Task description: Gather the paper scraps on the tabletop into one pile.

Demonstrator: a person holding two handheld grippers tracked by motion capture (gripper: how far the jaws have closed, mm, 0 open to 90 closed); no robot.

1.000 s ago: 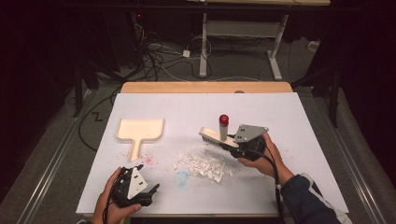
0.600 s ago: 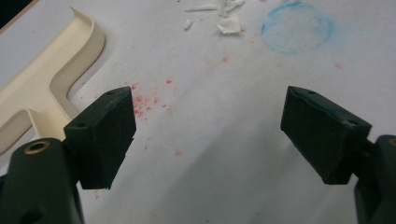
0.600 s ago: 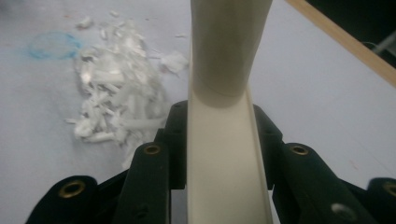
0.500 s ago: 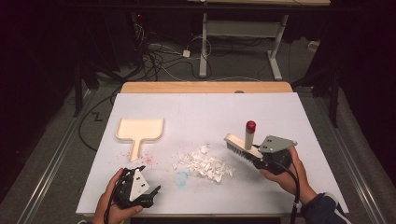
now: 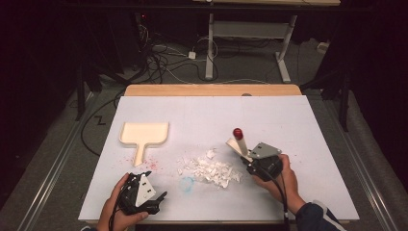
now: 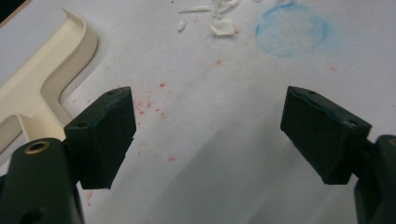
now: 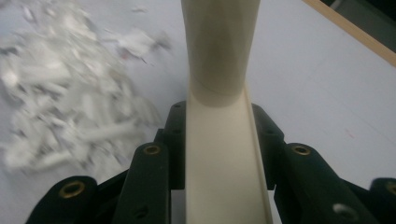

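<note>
A cream brush [image 5: 239, 142] with a red tip points up and away from my right gripper [image 5: 249, 159], which is shut on its lower part. In the right gripper view the brush [image 7: 219, 70] runs straight up between the jaws of that gripper [image 7: 219, 116]. The pile of white paper scraps [image 5: 209, 169] lies just left of it and appears blurred [image 7: 60, 107] in that view. A cream dustpan [image 5: 144, 134] lies flat at the left. My left gripper [image 5: 156, 192] rests open at the front left. Its jaws [image 6: 208, 100] stand wide over bare mat, with the dustpan [image 6: 42, 84] to their left.
A white mat [image 5: 288, 120] covers the table, and a wooden strip [image 5: 211, 90] shows at the far edge. A faint blue ring [image 5: 187, 183] and red specks [image 5: 151, 165] mark the mat near the front. Cables and a desk frame lie on the floor beyond.
The right gripper swung the brush to the right, then back left and lower, to the right edge of the scrap pile. The left gripper stayed in place.
</note>
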